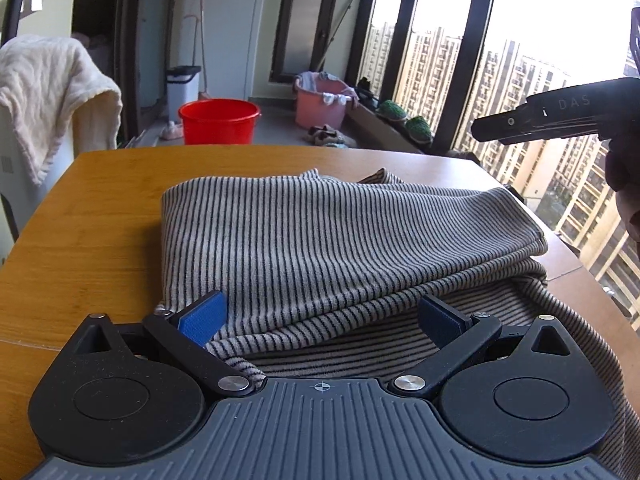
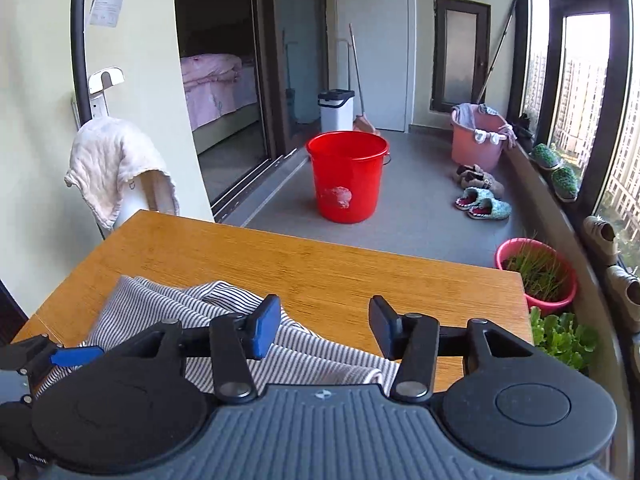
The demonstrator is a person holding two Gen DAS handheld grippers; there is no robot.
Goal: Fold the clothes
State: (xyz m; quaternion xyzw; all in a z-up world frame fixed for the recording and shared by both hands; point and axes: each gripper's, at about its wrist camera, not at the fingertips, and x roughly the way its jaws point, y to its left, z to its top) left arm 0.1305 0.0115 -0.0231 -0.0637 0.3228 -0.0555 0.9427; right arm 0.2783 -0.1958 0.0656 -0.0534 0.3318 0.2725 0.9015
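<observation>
A grey garment with thin black stripes (image 1: 320,240) lies folded over itself on the wooden table (image 1: 100,240). My left gripper (image 1: 320,316) is open, low over the garment's near edge, with cloth between and under its jaws. My right gripper (image 2: 324,330) is open and empty, held above the garment's right part (image 2: 168,308) and the table (image 2: 320,268). The right gripper also shows from the side in the left wrist view (image 1: 560,114), up in the air at the right. A blue pad of the left gripper (image 2: 76,356) shows at the lower left of the right wrist view.
A cream towel (image 1: 44,92) hangs over a white chair beyond the table's left corner. On the floor behind stand a red bucket (image 2: 346,176), a pink basin (image 2: 478,140), slippers (image 2: 482,204) and a pink plant pot (image 2: 536,276). Windows run along the right.
</observation>
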